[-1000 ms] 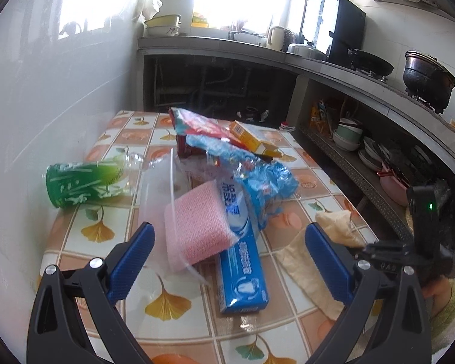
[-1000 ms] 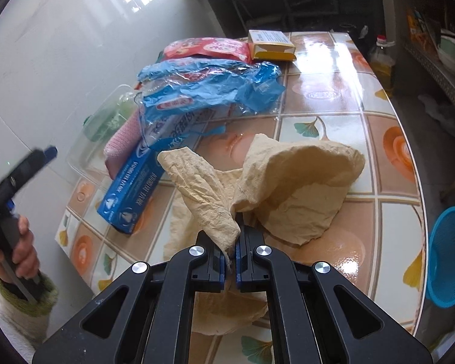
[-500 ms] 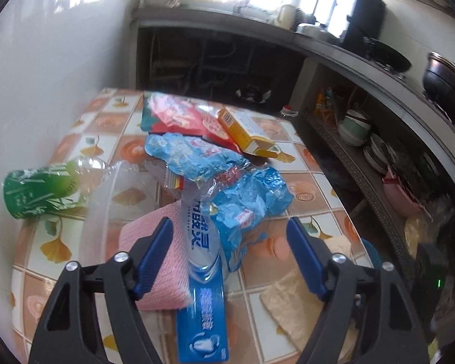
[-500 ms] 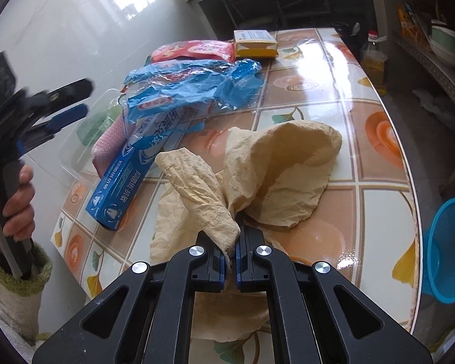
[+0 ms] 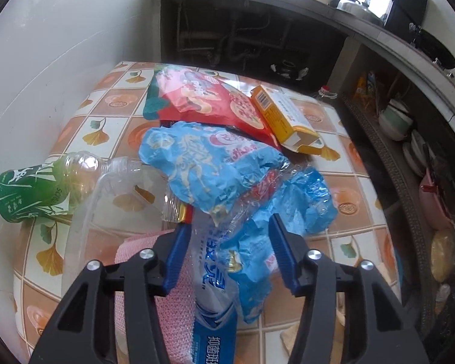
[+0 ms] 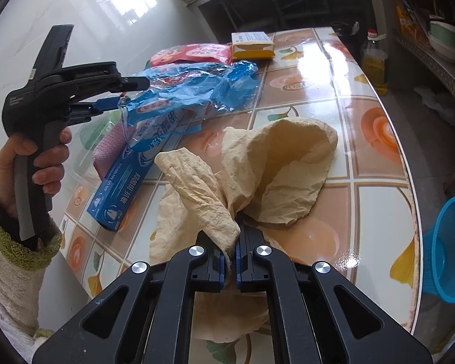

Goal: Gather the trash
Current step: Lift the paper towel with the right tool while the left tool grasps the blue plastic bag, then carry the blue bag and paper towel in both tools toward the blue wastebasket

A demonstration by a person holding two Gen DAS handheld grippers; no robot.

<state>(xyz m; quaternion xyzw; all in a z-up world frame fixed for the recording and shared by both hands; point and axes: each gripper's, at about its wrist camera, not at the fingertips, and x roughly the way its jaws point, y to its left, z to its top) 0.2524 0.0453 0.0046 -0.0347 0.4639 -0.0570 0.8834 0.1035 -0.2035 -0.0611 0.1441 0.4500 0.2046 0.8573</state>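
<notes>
Wrapper (image 5: pixel 227 182), blue and crumpled, lies between the closing left claw's (image 5: pixel 227 251) jaws, stretching toward twelve o'clock; right claw (image 6: pixel 231 265) pinches paper bag (image 6: pixel 276 166).

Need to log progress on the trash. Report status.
Right gripper shut on tan paper. Left gripper closing around blue wrapper, over toothpaste box. Nothing blocking.

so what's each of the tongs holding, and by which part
Right tongs pinch a bunched fold of the tan cloth. Left tongs are closing around the blue wrapper's near edge.
</notes>
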